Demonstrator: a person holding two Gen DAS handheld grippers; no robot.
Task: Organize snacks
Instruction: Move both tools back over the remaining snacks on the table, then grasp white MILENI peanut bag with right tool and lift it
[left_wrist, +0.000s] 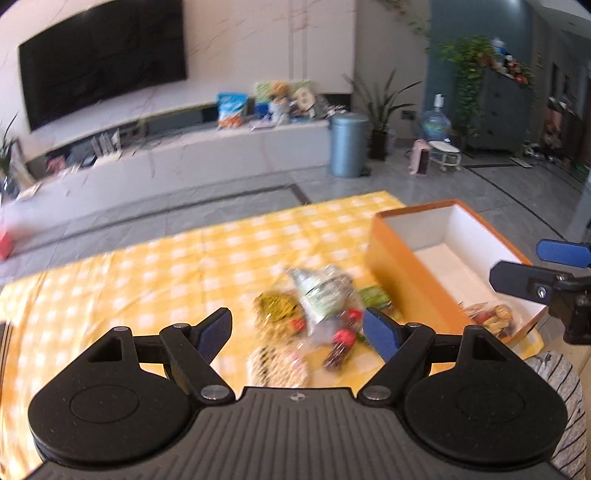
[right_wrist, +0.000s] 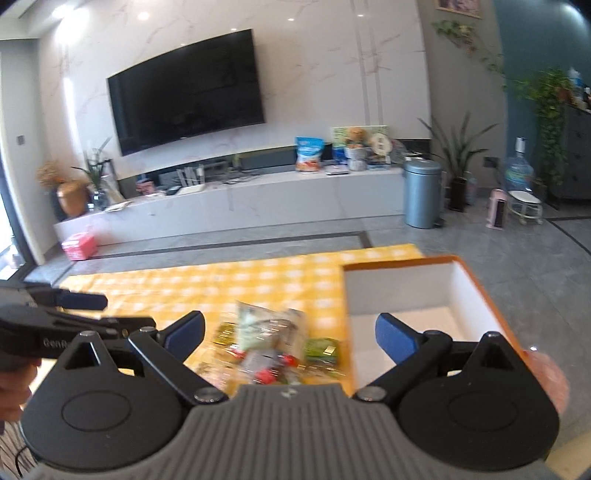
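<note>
A pile of snack packets (left_wrist: 314, 314) lies on the yellow checked cloth (left_wrist: 184, 258), blurred; it also shows in the right wrist view (right_wrist: 273, 343). An orange box with a white inside (left_wrist: 399, 273) stands right of the pile, with one snack packet (left_wrist: 491, 317) in its near corner. The box also shows in the right wrist view (right_wrist: 413, 291). My left gripper (left_wrist: 297, 330) is open and empty, just above the pile's near side. My right gripper (right_wrist: 290, 332) is open and empty, over the gap between the pile and the box. It appears at the right edge of the left view (left_wrist: 532, 262).
The cloth covers a low table. Beyond it is grey tiled floor, a white TV bench (right_wrist: 258, 203) with bags and toys, a wall TV (right_wrist: 184, 107), a grey bin (right_wrist: 421, 192), plants and a water bottle (right_wrist: 517, 173).
</note>
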